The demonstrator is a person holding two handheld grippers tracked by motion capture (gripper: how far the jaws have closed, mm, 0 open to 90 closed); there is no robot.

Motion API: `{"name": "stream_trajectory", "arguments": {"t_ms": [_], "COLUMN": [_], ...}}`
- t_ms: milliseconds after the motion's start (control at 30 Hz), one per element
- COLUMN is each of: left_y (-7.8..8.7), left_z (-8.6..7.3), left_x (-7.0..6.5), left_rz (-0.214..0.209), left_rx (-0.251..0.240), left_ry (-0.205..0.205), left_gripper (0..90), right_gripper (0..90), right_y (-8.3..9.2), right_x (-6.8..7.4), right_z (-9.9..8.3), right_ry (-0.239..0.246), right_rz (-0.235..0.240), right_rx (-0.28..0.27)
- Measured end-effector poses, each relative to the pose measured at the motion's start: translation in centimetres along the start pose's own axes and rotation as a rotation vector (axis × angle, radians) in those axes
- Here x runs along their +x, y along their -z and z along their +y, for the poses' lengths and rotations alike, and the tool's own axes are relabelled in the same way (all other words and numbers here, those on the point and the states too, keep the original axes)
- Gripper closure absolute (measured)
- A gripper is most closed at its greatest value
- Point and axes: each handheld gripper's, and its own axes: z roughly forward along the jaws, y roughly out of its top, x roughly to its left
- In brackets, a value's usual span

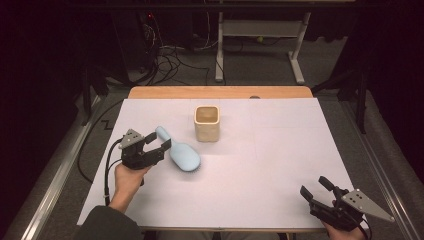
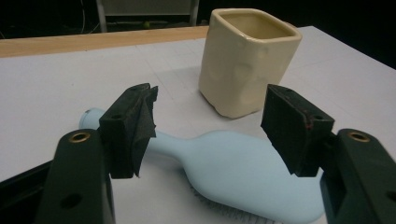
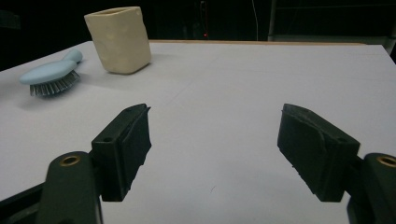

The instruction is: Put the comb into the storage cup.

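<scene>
A pale blue hairbrush (image 1: 181, 152) lies bristles-down on the white surface (image 1: 260, 165), left of centre, its handle angled far-left, near a cream square cup (image 1: 207, 123). The left hand-held gripper (image 1: 161, 142) hovers beside the handle, jaws spread, gripping nothing. The right hand-held gripper (image 1: 314, 187) rests near-right, also spread. The brush looks light, rigid, smooth plastic; its narrow neck offers the surest hold.

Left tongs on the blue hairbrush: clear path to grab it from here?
Probably yes. The left tongs stand open right over the hairbrush, whose narrow neck lies between the pads, not yet pinched. The cream cup stands apart behind it, so nothing seems to block closing on the brush.
</scene>
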Motion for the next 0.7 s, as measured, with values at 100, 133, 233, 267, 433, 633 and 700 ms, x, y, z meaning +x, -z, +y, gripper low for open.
{"name": "stream_trajectory", "arguments": {"t_ms": [100,133,233,267,433,633,700], "left_y": [-0.4,-0.5,-0.8,-1.0,-1.7,-2.8,-3.2], "left_z": [0.4,0.6,1.2,1.4,2.3,3.3,3.7], "left_x": [0.1,0.1,0.1,0.1,-0.1,-0.5,-0.4], "left_rz": [0.014,0.015,0.018,0.014,0.008,0.016,0.015], "left_rx": [0.011,0.017,0.058,0.069,0.099,0.151,0.172], "left_ry": [-0.002,0.002,0.014,0.019,0.016,-0.011,0.002], "left_gripper": [34.9,35.0,37.5,38.2,39.3,41.3,41.8], "right_gripper": [25.8,25.8,25.9,25.9,25.8,25.8,25.8], "right_y": [0.0,0.0,0.0,0.0,-0.1,0.0,-0.1], "right_x": [0.0,0.0,0.0,0.0,0.0,0.1,0.0], "right_z": [0.0,0.0,0.0,0.0,0.0,0.0,0.0], "right_ry": [-0.002,-0.001,0.000,0.000,0.002,0.006,0.005], "right_rz": [-0.004,-0.003,0.000,0.000,0.005,0.009,0.007], "right_rx": [0.000,0.000,-0.001,-0.001,-0.001,0.001,-0.002]}}
